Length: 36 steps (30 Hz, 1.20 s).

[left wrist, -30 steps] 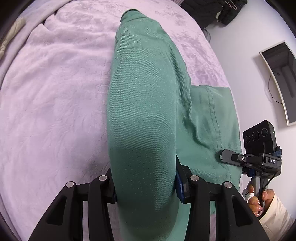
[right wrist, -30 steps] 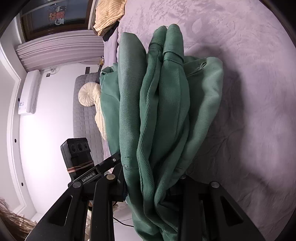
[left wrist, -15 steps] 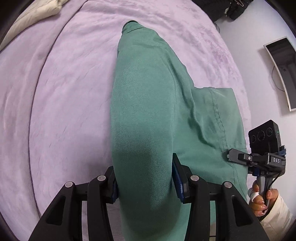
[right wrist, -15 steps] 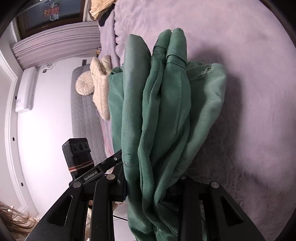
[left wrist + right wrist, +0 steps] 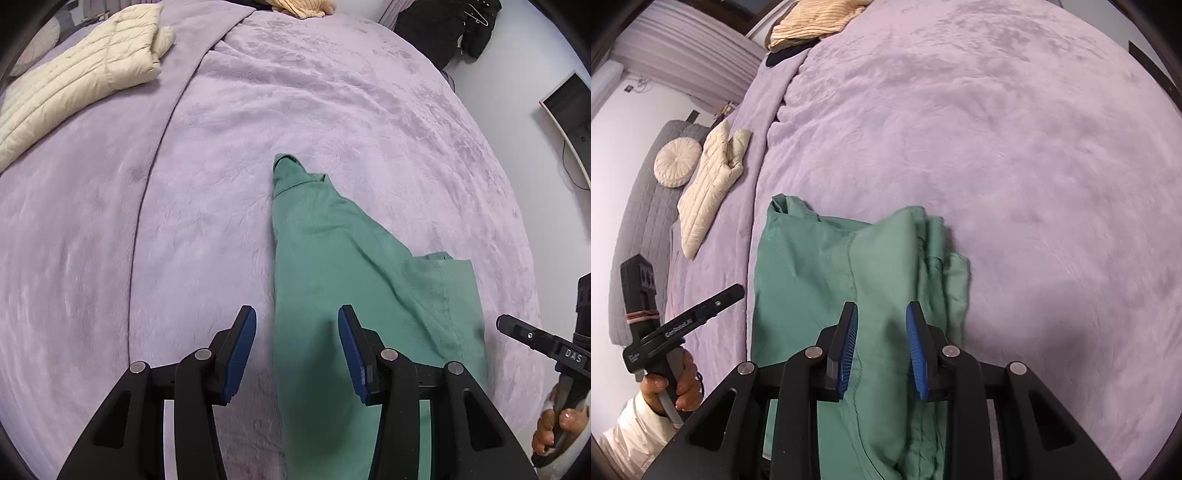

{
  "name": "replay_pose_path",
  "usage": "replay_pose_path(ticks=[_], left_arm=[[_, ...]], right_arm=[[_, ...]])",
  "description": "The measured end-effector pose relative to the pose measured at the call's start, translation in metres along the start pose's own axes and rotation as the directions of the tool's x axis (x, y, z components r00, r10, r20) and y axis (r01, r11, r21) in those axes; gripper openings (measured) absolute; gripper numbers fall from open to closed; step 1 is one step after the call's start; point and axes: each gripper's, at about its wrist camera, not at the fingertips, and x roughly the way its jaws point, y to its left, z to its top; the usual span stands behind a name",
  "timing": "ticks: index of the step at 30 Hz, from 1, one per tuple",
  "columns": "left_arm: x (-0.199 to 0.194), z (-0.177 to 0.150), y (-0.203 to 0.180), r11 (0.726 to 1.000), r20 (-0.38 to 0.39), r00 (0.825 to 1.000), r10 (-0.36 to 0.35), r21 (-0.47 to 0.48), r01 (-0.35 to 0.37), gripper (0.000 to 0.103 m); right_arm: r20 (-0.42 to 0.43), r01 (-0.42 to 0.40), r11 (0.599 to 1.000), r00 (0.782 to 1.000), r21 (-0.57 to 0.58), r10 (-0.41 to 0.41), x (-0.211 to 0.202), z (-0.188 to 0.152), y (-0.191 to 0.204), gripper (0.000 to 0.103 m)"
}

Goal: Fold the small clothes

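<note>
The green garment lies in a long folded heap on the lilac blanket of the bed, roughly in the middle of the cover, with one narrow end reaching toward the far edge and its wider folded part nearer the person. From the other side the same garment shows several stacked layers bunched along one side.

The left hand-held gripper hangs over the near end of the cloth with its blue-padded jaws spread wide; the fabric passes beneath and between them but neither pad presses on it. The right hand-held gripper is likewise parted, jaws standing clear above the cloth, holding nothing.

A cream quilted jacket rests near the far left corner of the bed, well apart from the green piece. A tan ribbed garment lies at the far edge. A round cream cushion sits on grey upholstery beside the bed.
</note>
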Motion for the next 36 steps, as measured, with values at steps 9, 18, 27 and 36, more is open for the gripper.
replay_pose_path(ticks=[9, 18, 27, 36], left_arm=[[0.058, 0.009, 0.002, 0.993, -0.020, 0.993, 0.114, 0.019, -0.114, 0.071], [0.005, -0.023, 0.003, 0.992, -0.017, 0.994, 0.110, 0.068, -0.109, 0.071], [-0.030, -0.123, -0.025, 0.986, -0.122, 0.991, 0.060, 0.159, -0.040, 0.071], [-0.015, -0.169, -0.018, 0.994, -0.176, 0.982, 0.072, 0.098, -0.055, 0.077]], right_arm=[[-0.075, 0.102, 0.995, 0.992, 0.019, -0.100, 0.065, 0.018, -0.046, 0.000], [-0.075, 0.053, 0.998, 0.996, 0.017, -0.052, 0.016, -0.009, -0.031, 0.005], [-0.102, 0.009, 0.996, 0.995, -0.089, -0.018, -0.031, -0.096, 0.020, 0.005], [-0.196, 0.143, 0.989, 0.969, -0.045, -0.149, -0.010, -0.145, -0.006, 0.003]])
